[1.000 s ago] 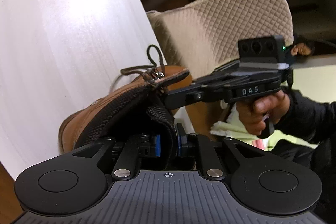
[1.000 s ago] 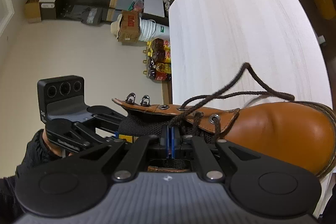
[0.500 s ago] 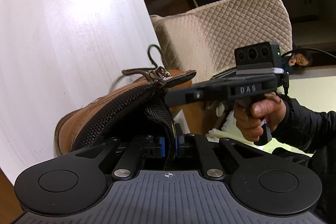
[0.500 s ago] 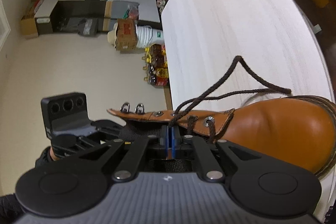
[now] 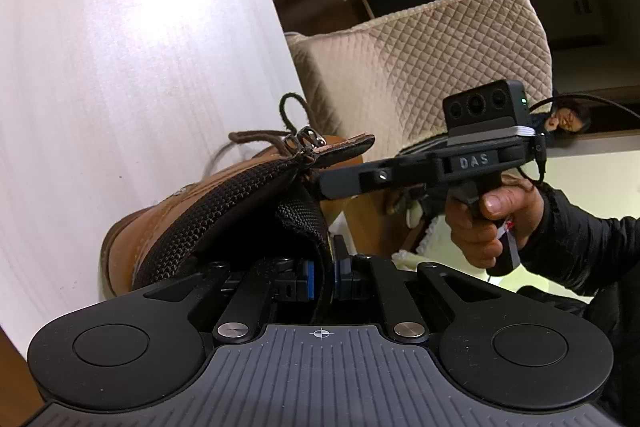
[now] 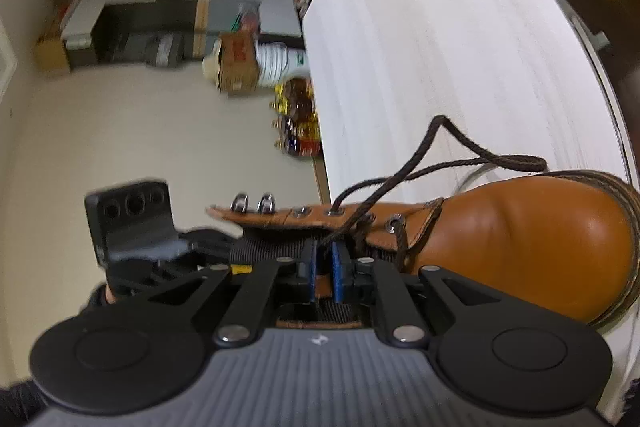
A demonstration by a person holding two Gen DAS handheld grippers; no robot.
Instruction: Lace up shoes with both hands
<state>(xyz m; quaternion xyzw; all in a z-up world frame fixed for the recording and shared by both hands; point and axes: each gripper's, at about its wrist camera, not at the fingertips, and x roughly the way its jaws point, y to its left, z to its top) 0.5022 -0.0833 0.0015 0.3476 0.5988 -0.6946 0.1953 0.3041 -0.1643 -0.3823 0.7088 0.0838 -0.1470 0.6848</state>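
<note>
Boot (image 6: 532,239), tan leather, is seen lying on the white table (image 5: 120,47) with the toe pointing away from the left gripper (image 5: 323,273) and its long axis running roughly along that gripper's line of sight; in the right wrist view the same axis runs crosswise, toe to the right. Left gripper is recorded as closed down on the black mesh tongue (image 5: 308,227), the blue pads pressing the fabric from both sides, so the collar end of the boot is the end nearest it. Right gripper (image 6: 323,273) is recorded with its pads parted by a narrow gap; the dark brown lace (image 6: 420,163) runs down toward that gap, but whether the strand is actually pinched cannot be told from the blurred frame. From there the lace rises through the lower eyelets (image 6: 396,223) and loops out over the table beyond the toe. The upper two speed hooks (image 6: 254,203) on the far flap carry no lace. Right gripper is noted side-on to the eyelet row and is judged the better placed to handle the lace, with the left serving as the anchor; any coming pull would run across the boot's long axis.
</note>
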